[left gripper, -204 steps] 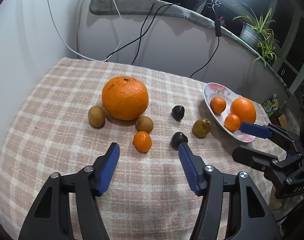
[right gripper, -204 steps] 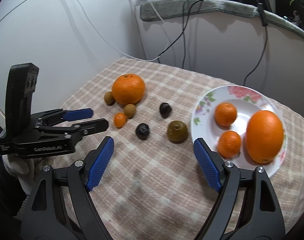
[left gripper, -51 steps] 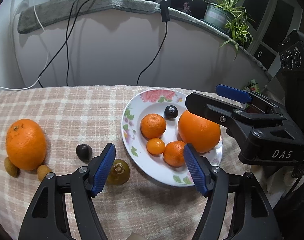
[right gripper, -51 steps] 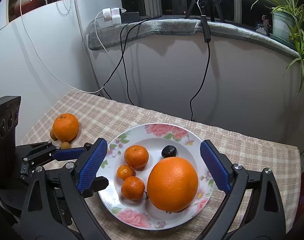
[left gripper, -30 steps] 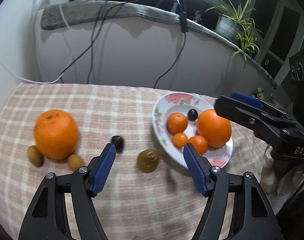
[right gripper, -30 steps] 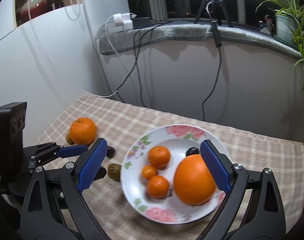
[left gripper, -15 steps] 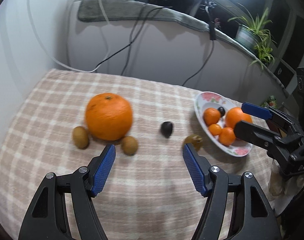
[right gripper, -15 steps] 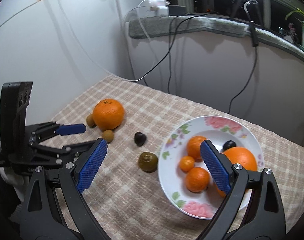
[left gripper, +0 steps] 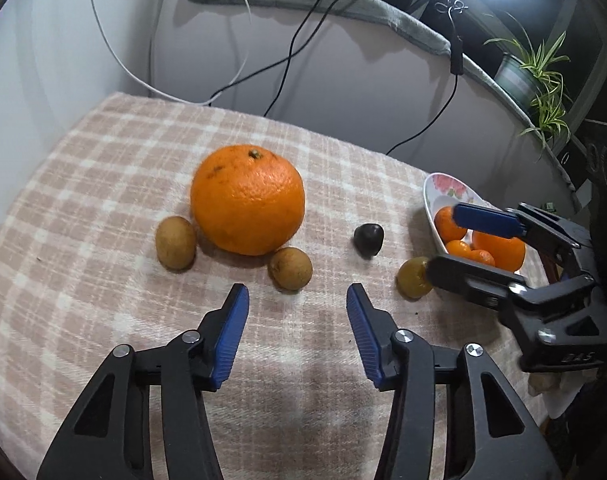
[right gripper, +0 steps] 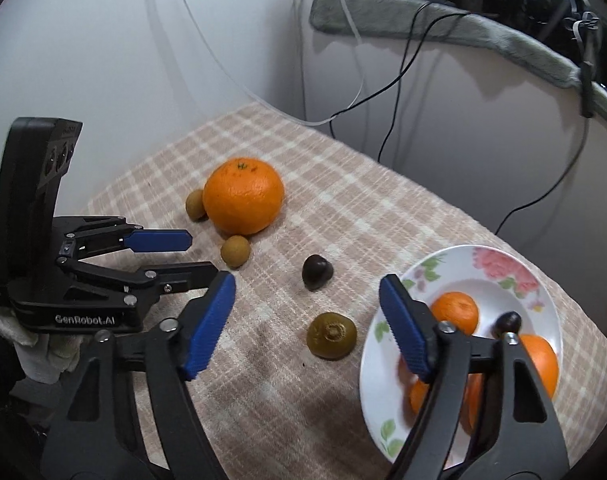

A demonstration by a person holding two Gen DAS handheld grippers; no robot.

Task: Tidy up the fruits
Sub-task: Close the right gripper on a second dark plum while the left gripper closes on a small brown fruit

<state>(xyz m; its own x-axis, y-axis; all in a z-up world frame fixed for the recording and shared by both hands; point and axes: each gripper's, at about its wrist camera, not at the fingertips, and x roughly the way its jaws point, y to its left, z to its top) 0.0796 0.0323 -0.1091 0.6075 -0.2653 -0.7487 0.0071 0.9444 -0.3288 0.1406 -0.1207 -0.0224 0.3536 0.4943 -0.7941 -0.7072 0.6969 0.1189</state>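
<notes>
Your left tool (left gripper: 297, 300) stands with jaws spread wide and nothing between them, low over the checked cloth of the bench (left gripper: 103, 184). The small tan round fruit (left gripper: 290, 268) lies straight ahead of it, just beyond the blue pads and a little toward the left pad, so a short forward reach would likely bracket it. This fruit is near-spherical with no long axis to align to; its skin looks dull, brown and slightly rough. It sits just beside the large orange (left gripper: 247, 199), perhaps touching it, so the left pad has little room on that side. A second tan fruit (left gripper: 175, 237) lies on the orange's far left.

Your right tool (right gripper: 307, 300) is likewise spread and empty, nearer the green-brown fruit (right gripper: 331, 335) and the dark fruit (right gripper: 316, 271). The flowered plate (right gripper: 499, 268), at the right, already carries several oranges and one dark fruit.
</notes>
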